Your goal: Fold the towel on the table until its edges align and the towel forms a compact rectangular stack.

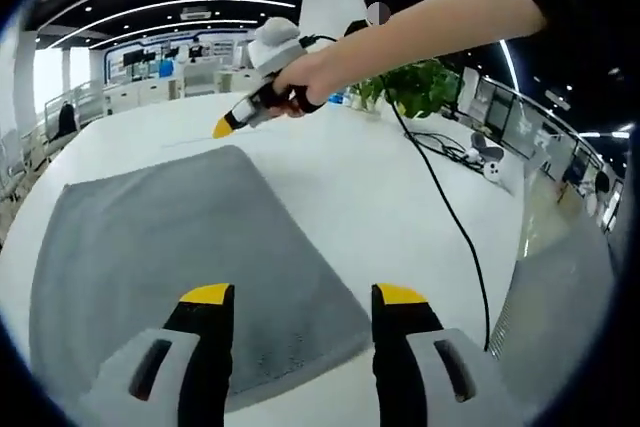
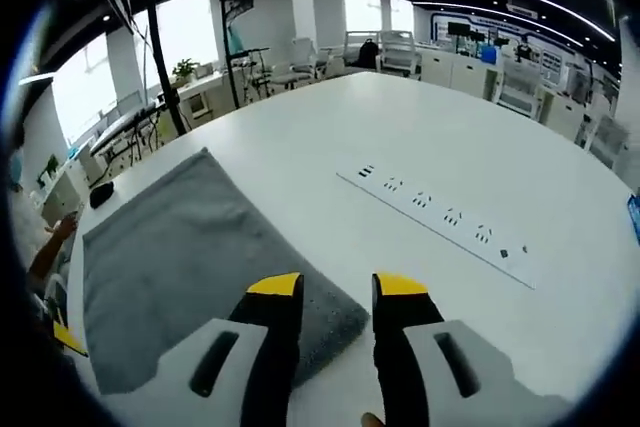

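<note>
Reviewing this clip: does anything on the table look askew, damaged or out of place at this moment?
Nothing stands out. The grey towel lies flat and unfolded on the white table, no wrinkles or damage visible. The left hand-held gripper and right hand-held gripper are open over its near corners, holding nothing.

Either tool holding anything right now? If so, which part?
Nothing held. The left tool and right tool are both open above the grey towel, which lies flat on the white table, ungrasped.
</note>
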`<move>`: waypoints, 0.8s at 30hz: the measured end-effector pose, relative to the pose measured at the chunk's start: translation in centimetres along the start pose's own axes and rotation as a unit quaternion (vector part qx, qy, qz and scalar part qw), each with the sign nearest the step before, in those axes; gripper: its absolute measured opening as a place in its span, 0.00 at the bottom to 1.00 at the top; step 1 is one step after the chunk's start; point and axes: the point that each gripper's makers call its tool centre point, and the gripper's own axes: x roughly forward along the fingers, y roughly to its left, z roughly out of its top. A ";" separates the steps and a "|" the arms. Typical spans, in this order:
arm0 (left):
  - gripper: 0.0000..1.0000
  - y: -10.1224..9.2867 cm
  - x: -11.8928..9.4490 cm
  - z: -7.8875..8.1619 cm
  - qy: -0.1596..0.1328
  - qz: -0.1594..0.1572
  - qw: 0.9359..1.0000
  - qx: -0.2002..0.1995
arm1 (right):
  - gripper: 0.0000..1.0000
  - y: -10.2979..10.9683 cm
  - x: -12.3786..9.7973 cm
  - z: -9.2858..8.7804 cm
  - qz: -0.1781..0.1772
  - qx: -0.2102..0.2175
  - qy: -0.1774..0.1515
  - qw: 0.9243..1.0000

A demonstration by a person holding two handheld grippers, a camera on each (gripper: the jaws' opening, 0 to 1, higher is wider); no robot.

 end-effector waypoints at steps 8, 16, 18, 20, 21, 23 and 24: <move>0.47 -2.1 1.0 -1.2 0.041 -0.027 0.998 0.035 | 0.26 -0.7 -0.1 -2.3 0.006 0.006 0.016 1.000; 0.28 -3.7 1.2 -1.8 0.055 -0.032 0.997 0.041 | 0.21 -0.4 -0.3 -3.0 0.013 0.008 0.022 1.000; 0.27 -4.0 1.5 -2.1 0.063 -0.036 0.996 0.047 | 0.21 -0.4 0.0 -3.3 0.014 0.011 0.022 1.000; 0.27 -4.5 1.8 -2.3 0.071 -0.041 0.995 0.052 | 0.20 -0.4 0.1 -3.6 0.017 0.015 0.023 0.999; 0.26 -4.7 1.9 -2.4 0.075 -0.043 0.995 0.054 | 0.18 -0.2 0.1 -3.8 0.020 0.012 0.025 0.999; 0.26 -5.1 2.1 -2.7 0.083 -0.043 0.993 0.064 | 0.17 -0.1 0.1 -4.0 0.019 0.006 0.027 0.999; 0.26 -5.1 2.1 -2.8 0.088 -0.042 0.993 0.069 | 0.17 -0.1 0.1 -4.2 0.020 0.007 0.025 0.999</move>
